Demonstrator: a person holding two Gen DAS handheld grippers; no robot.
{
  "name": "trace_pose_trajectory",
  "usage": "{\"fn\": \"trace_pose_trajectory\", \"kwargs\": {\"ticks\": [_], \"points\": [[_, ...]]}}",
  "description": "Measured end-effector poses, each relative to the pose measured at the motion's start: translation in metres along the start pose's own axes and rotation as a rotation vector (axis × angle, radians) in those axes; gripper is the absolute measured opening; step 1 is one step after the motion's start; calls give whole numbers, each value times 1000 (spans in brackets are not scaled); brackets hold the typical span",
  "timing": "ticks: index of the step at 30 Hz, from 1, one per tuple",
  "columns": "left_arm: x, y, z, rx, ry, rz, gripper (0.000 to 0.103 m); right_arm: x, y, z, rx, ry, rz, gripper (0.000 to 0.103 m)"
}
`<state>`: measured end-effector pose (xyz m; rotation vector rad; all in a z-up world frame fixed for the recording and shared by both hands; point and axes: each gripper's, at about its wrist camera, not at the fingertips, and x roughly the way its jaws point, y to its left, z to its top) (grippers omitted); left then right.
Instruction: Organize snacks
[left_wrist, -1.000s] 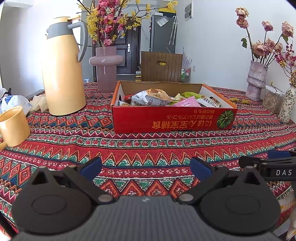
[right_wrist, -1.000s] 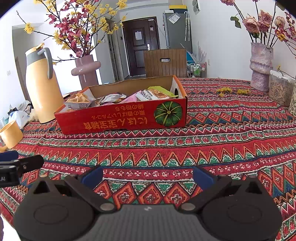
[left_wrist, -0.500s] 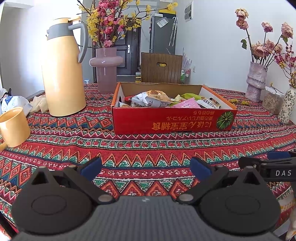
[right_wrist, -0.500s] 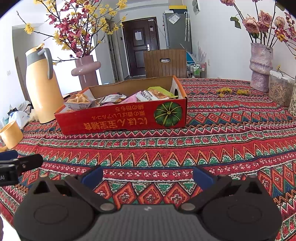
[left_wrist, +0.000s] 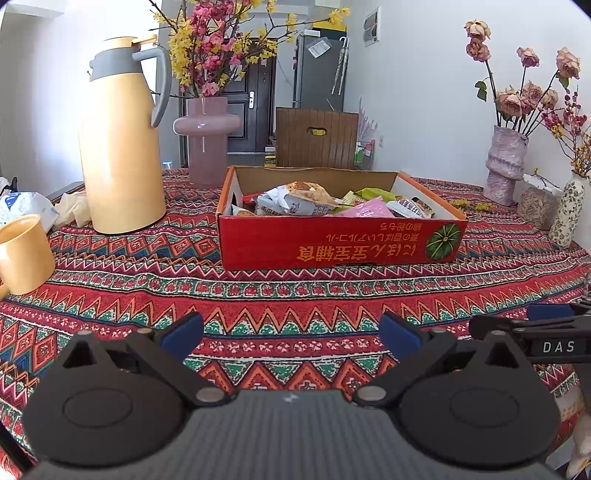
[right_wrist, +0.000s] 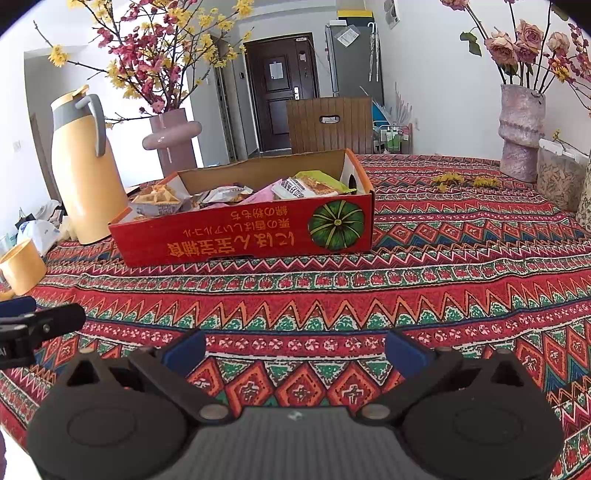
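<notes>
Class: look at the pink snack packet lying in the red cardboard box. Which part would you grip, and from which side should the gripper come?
Probably grip the pink packet by its raised flat edge, coming from above: the red box walls block a sideways approach, and neighbouring packets crowd it. The open left gripper looks well placed.

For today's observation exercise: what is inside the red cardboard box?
The red cardboard box holds a loose pile of snack packets, including a pink one and a green one. Whatever lies beneath them is hidden.
</notes>
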<state>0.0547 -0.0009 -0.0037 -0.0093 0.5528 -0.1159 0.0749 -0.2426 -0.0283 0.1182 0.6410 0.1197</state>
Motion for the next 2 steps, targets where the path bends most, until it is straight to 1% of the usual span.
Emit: {"fn": "trace_pose_trajectory", "kwargs": {"ticks": [2], "points": [[0,0,0,0,3,-2,103,0,0,0,0,1,0,103]]}}
